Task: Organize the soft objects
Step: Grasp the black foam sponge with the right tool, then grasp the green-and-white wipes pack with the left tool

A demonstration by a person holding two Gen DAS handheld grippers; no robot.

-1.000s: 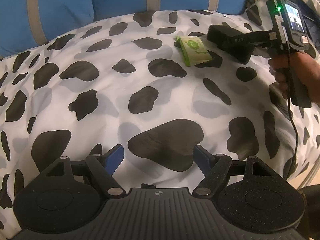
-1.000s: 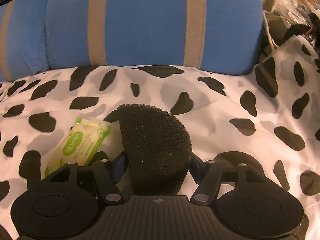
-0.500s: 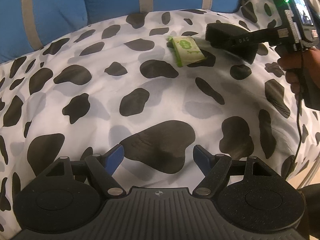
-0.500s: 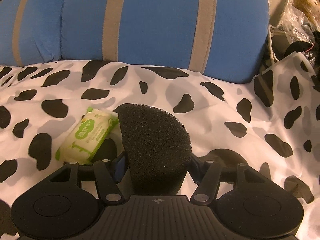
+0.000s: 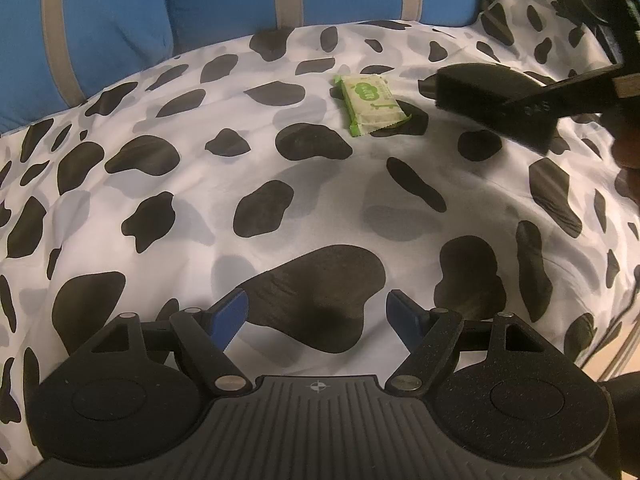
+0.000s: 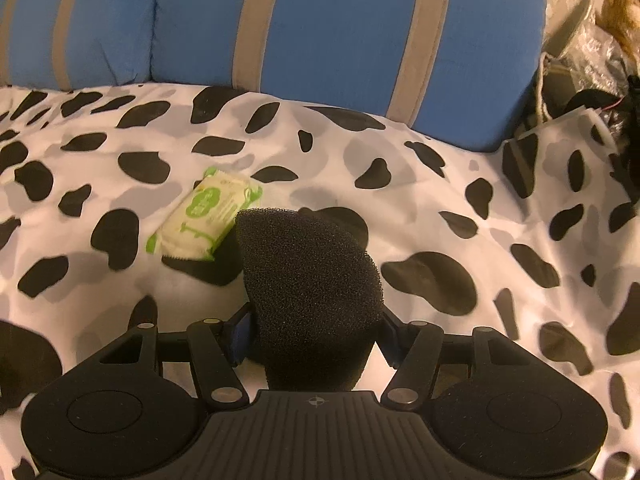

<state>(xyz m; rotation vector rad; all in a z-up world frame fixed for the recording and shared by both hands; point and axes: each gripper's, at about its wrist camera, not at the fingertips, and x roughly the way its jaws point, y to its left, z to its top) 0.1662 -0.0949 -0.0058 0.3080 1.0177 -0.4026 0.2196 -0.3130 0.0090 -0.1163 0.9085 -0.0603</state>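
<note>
A black foam sponge (image 6: pixel 308 280) stands between the blue pads of my right gripper (image 6: pixel 314 332), which is shut on it and holds it above the cow-print cover (image 6: pixel 440 200). From the left wrist view the same black foam sponge (image 5: pixel 484 96) hangs at the far right, just right of a green-and-white wipes pack (image 5: pixel 372 104). That wipes pack (image 6: pixel 204 216) lies flat on the cover, left of the sponge. My left gripper (image 5: pixel 316 314) is open over a large black patch near the front, with nothing between its fingers.
Blue cushions with beige stripes (image 6: pixel 320 32) line the back of the cover. Plastic bags and dark clutter (image 6: pixel 592 40) sit past the cover's right end. A hand (image 5: pixel 628 160) on the right gripper's handle shows at the right edge.
My right gripper has lifted the sponge up and back from the cover, and the wipes pack now sits farther off. The left gripper has barely shifted.
</note>
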